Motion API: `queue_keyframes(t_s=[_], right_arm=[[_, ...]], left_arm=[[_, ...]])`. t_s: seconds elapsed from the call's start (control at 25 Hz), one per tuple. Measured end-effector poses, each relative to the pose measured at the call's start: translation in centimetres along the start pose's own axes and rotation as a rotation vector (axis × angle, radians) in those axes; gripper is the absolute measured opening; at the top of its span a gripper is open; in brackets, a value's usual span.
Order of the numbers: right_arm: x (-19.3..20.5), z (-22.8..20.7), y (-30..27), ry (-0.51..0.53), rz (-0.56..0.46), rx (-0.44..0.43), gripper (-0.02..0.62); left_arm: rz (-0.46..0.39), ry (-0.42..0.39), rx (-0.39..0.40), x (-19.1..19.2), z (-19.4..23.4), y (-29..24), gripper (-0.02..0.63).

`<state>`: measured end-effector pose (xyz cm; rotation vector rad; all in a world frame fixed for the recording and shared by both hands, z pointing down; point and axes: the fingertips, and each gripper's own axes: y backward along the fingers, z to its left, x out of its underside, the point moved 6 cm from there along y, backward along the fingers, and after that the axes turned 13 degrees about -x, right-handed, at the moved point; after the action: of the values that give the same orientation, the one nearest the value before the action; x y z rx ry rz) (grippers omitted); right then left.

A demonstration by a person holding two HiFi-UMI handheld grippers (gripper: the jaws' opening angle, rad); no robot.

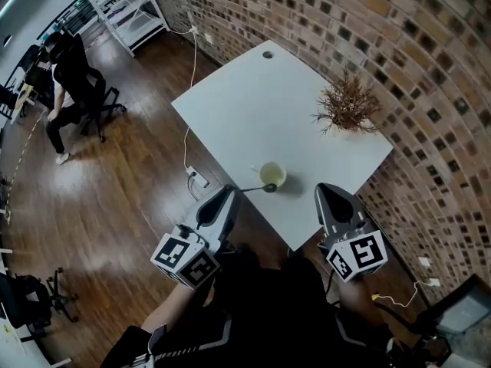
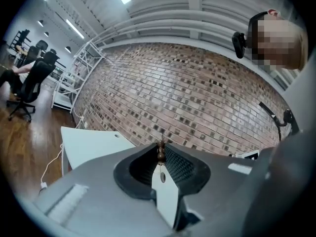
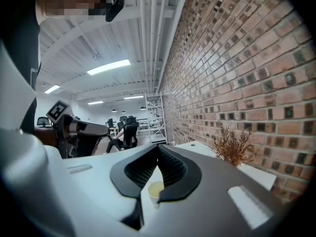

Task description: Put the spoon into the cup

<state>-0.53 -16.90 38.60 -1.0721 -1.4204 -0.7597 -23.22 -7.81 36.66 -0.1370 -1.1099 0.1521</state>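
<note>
Left gripper (image 1: 228, 193), head view: it is held at the near-left edge of a white table (image 1: 253, 106), pointing toward the table, with its marker cube (image 1: 186, 260) nearest the camera. Its jaws are clamped on the handle end of a spoon (image 1: 253, 188). The spoon runs roughly level to the right, and its dark bowl lies just beside the near side of a pale cup (image 1: 272, 175), outside it; contact between the two cannot be made out. The cup stands upright near the table's near corner. The right gripper (image 1: 326, 192) is at the near-right edge, apart from the cup. Both grippers lie side by side, roughly level, on dark-sleeved forearms below the camera. A dry plant (image 1: 349, 107) stands at the table's right side by a brick wall (image 1: 368, 21). A person (image 1: 65, 67) sits on a chair well away, on the wooden floor (image 1: 115, 175).

Left gripper view: the pads are pressed together on a thin, brown, beaded handle tip that stands between them. This detail is too small to read from the head. A table corner, the wall and a shelf rack (image 2: 74, 78) lie beyond.

Right gripper view: the jaws are closed tip to tip and grip nothing. The cup shows low in the gap under them, on the table, with the plant to its right and the other gripper at the left.
</note>
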Motion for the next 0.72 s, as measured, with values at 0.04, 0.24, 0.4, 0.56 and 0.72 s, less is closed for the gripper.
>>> queue_keyframes(t_s=[0.04, 0.24, 0.4, 0.56, 0.72], right_arm=[[0.3, 0.3, -0.4, -0.01, 0.006, 0.025, 0.006], [0.5, 1.8, -1.7, -0.022, 0.012, 0.133, 0.006], [0.3, 2.2, -2.3, -0.017, 0.015, 0.154, 0.006], [0.6, 1.0, -2.5, -0.023, 0.009, 0.157, 0.006], [0.2, -0.9, -2.5, 0.005, 0.004, 0.146, 0.006]], left_arm=[[0.004, 0.008, 0.017, -0.2, 0.9, -0.3, 0.04], [0.028, 0.015, 0.089, -0.8, 4.2, -1.8, 0.04], [0.046, 0.02, 0.11, -0.7, 5.8, -3.5, 0.04], [0.057, 0.0, 0.105, -1.3, 5.3, -5.4, 0.04], [0.077, -0.027, 0.153, -0.1, 3.8, -6.8, 0.04]])
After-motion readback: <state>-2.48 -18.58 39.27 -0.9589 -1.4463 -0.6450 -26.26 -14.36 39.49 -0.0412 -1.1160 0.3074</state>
